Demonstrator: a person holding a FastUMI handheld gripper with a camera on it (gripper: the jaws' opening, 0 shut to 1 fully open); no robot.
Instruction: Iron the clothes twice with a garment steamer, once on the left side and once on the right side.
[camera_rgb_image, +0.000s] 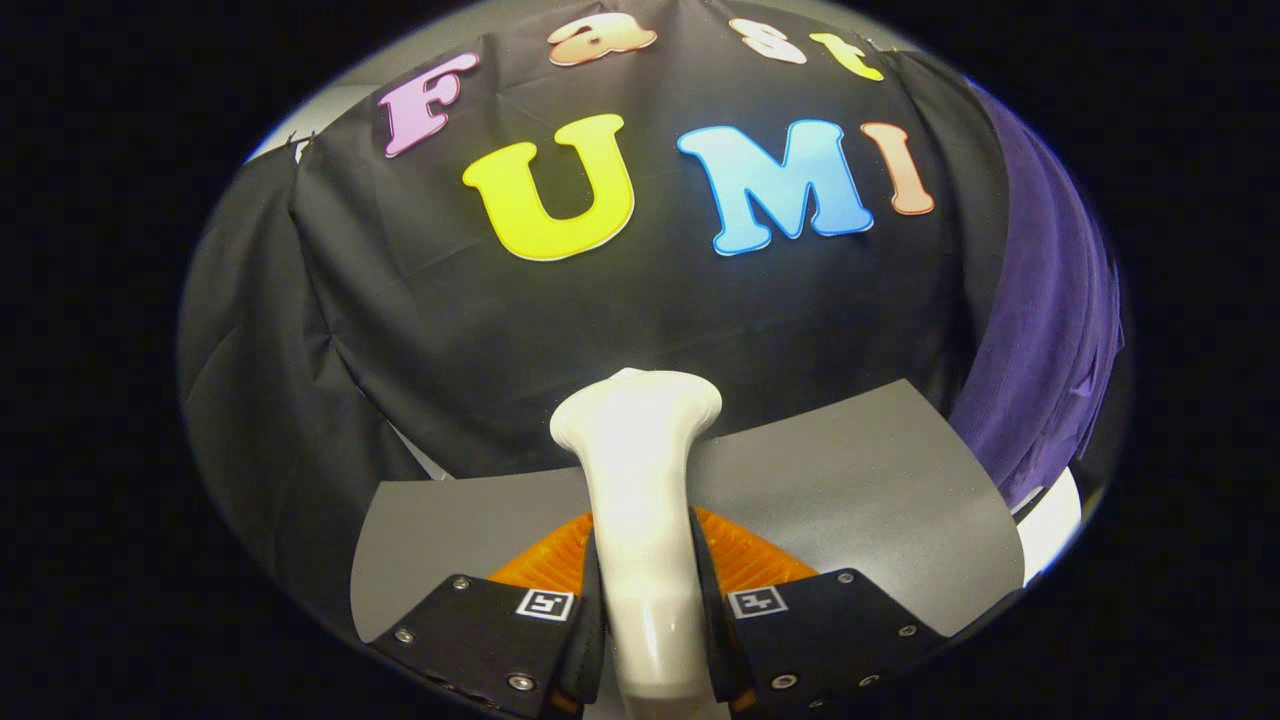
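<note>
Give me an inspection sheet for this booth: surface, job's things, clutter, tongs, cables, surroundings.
Surface: a grey mat lies beyond the fingers, with an orange ribbed piece on it just ahead of them.
Job's things: the white garment steamer stands upright between the fingers, head toward the wall; a purple garment hangs off to the right of the mat.
Clutter: nothing seen.
Tongs: the tongs are shut on the steamer's handle, a finger pressing on each side.
Cables: nothing seen.
Surroundings: black cloth wall behind the mat; a white object below the garment, too little in view to identify.
</note>
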